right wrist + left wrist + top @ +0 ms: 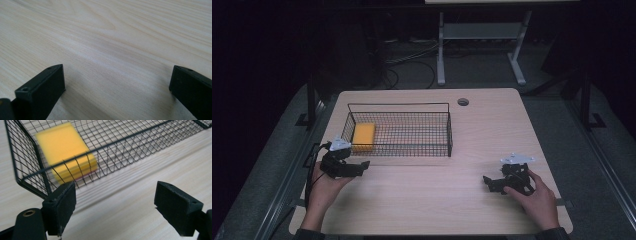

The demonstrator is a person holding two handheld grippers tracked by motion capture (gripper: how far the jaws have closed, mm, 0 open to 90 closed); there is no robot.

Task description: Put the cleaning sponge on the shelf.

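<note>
A yellow sponge point(363, 136) lies at the left end of a black wire basket point(422, 105) on the light wooden table point(432, 200). My left gripper point(362, 166) sits low over the table just in front of the basket's left corner, open, with nothing between its jaws. From the left gripper view the yellow sponge point(65, 152) lies behind the mesh of the basket point(130, 147), beyond the open gripper point(120, 205). My right gripper point(488, 182) rests near the table's right front, open and empty; in the right gripper view its jaws point(117, 87) frame bare wood.
A round cable hole point(463, 102) marks the table's far edge. Past it on the dark floor stand a white desk frame point(482, 45) and loose cables. A person's hands hold both grippers from the near edge.
</note>
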